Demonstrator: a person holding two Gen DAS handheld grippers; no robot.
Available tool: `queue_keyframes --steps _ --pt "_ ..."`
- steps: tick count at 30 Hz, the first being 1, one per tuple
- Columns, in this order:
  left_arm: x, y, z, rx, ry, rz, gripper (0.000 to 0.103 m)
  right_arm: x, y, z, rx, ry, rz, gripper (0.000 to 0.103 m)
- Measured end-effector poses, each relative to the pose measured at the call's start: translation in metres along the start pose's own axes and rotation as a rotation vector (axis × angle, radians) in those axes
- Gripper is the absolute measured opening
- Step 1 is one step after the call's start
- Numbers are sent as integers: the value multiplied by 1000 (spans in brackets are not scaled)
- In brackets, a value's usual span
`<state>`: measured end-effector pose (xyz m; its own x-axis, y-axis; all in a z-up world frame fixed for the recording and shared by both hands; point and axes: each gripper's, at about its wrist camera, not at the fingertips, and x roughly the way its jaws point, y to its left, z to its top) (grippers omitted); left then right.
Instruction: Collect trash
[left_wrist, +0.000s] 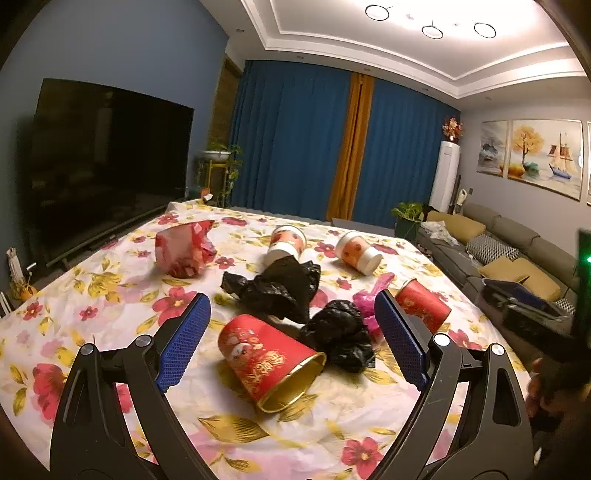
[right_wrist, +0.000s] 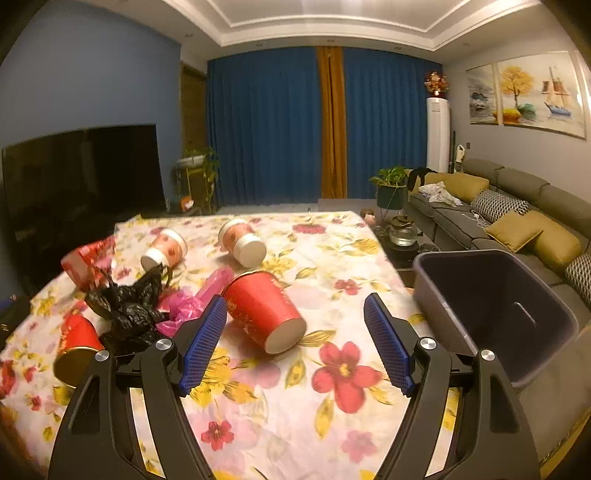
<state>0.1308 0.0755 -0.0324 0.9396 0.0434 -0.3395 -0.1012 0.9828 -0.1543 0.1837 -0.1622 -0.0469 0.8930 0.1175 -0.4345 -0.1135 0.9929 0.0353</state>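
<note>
Both tools stand with their jaws wide and nothing between the pads: the left tool (left_wrist: 291, 343) is spread over the litter, and the right tool (right_wrist: 295, 339) is spread just as wide. The trash lies scattered on the floral-clothed worktop (right_wrist: 332, 369). Just ahead of the left tool, between its fingers, a red paper cup with a gold lining (left_wrist: 267, 360) lies on its side, mouth toward the tool, with crumpled black plastic bags (left_wrist: 291, 291) touching its far side and a scrap of pink plastic (left_wrist: 369, 299) by the right finger. A second red paper cup (right_wrist: 260, 310) lies on its side just ahead of the right tool, close to its left finger. Beyond the bags lie two white-and-orange cups (left_wrist: 286, 243) and a crumpled red wrapper (left_wrist: 184, 251). A grey plastic bin (right_wrist: 495, 310) sits to the right of the right tool, at the worktop's edge. The risks seem to come from shape and softness: a tipped cup would likely roll away if one finger nudges it first, and a hard squeeze could crush the thin paper wall. The bags may snag and drag neighbours along, and a release short of the bin's rim would drop litter over the edge.
</note>
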Motion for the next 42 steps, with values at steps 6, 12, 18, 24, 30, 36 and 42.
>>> queue_keyframes --steps 6,12,18,24,30,36,42 --pt "5 7 0 -6 1 3 89 38 9 1 -16 45 14 75" --pt "12 9 -1 -10 17 -3 89 69 9 3 -22 98 31 82" --pt "15 10 -1 -11 19 -3 89 93 12 2 -52 159 46 86" --pt "20 9 -1 -15 38 -7 89 113 9 3 -35 231 78 86" --pt "25 8 -3 -14 52 -12 89 126 11 -1 -40 301 105 81" --pt "29 2 -4 -6 74 -29 89 127 14 -2 -50 307 118 64" --pt "44 -16 -6 30 124 -79 89 120 7 -2 -22 280 122 62"
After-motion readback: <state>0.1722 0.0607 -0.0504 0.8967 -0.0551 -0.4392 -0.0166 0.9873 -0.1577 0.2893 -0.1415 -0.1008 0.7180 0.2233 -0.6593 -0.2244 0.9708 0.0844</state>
